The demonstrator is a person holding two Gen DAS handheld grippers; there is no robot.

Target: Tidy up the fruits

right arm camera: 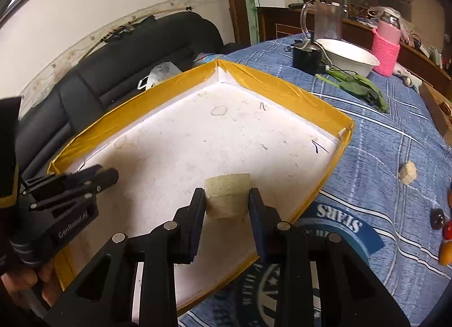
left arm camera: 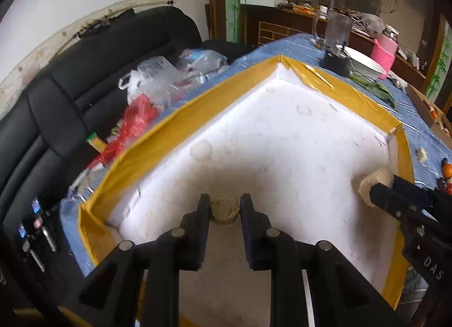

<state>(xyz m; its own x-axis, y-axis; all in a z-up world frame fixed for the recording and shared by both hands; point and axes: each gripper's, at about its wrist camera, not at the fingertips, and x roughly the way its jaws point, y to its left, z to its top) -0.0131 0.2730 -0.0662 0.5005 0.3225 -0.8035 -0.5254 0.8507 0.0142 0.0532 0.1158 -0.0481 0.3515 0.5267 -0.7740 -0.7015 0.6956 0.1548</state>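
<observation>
Two pale fruit chunks were in hand over the white tray (right arm camera: 254, 135). The right gripper (right arm camera: 227, 202) was clamped on one chunk (right arm camera: 227, 195) above the tray's near right side; the left gripper (left arm camera: 225, 209) closed around a smaller piece (left arm camera: 224, 209) low over the floor. Best to lower each until it touched before loosening, keeping them apart. A third chunk (right arm camera: 407, 172) lay on the blue cloth (right arm camera: 367, 135).

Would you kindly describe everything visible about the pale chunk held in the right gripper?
The pale chunk is a cream, rough-textured block, wedge-like, with flat cut faces and a fibrous, porous look. The right gripper clamps it from both sides, fingers touching its lower flanks, its top protruding beyond the fingertips. It hangs over the white floor of the yellow-taped tray, near the tray's right edge. In the left wrist view it appears rounded and lumpy.
</observation>
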